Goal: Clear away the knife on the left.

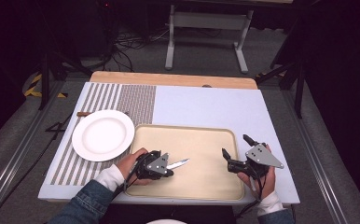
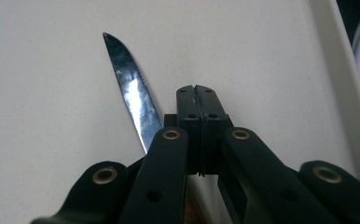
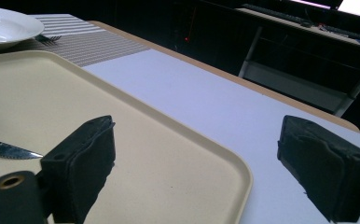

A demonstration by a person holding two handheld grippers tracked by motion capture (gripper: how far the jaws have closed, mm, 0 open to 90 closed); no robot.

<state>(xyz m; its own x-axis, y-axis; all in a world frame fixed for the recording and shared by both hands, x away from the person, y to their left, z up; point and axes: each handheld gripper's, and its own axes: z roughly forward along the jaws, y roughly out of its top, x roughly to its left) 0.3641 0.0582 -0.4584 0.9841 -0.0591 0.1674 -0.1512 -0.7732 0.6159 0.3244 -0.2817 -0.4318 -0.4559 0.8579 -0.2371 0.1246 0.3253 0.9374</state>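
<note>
Nearest to us, our two forearms come in from the near edge of the counter (image 1: 206,100), each hand carrying a hand-held gripper. Our left hand-held gripper (image 1: 165,167) sits over the near left part of the beige tray (image 1: 206,140), and its jaws are pressed together on the handle of a knife (image 1: 178,164). From the left gripper view we see the jaws shut tight against each other, with the serrated blade (image 2: 134,91) slanting out just beside them over the tray floor (image 2: 262,56), its tip pointing away from the hand. Whether the blade touches the tray, we cannot tell.

Our right hand-held gripper (image 1: 236,149) hangs at the near right edge of the tray, with its jaws spread wide and holding nothing. From the right gripper view, the tray rim (image 3: 206,144) runs between the two jaws, and the knife tip (image 3: 10,150) shows at the left.

Left of the tray, a white plate (image 1: 103,135) rests on a striped placemat (image 1: 136,100). A fork (image 1: 86,113) lies just beyond the plate, partly hidden by its far rim.
</note>
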